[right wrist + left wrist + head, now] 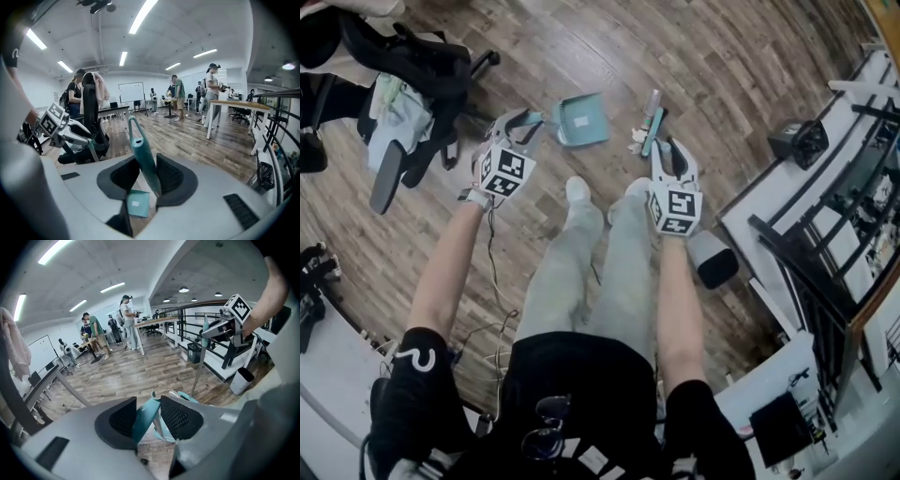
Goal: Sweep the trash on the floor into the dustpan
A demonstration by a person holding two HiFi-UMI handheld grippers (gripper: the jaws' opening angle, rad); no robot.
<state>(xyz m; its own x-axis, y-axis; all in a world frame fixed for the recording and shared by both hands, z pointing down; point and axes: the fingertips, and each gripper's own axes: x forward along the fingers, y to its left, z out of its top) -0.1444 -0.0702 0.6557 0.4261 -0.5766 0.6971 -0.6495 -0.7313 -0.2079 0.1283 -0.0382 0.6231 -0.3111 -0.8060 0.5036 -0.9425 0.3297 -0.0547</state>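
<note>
In the head view a teal dustpan point(582, 120) rests on the wood floor ahead of the person's feet. My left gripper point(512, 129) is shut on the dustpan's handle point(145, 418), seen clamped between the pads in the left gripper view. My right gripper point(667, 153) is shut on the teal broom handle point(141, 157). The broom point(652, 121) points down at the floor just right of the dustpan. Small pale bits of trash point(635, 142) lie beside the broom's lower end. The dustpan point(138, 204) also shows below the right jaws.
A black office chair point(411, 89) draped with cloth stands at the left. A white bin point(712, 257) and black railings point(825, 272) are on the right. Cables point(492, 328) trail on the floor beside the person's legs. Several people stand at far desks point(126, 322).
</note>
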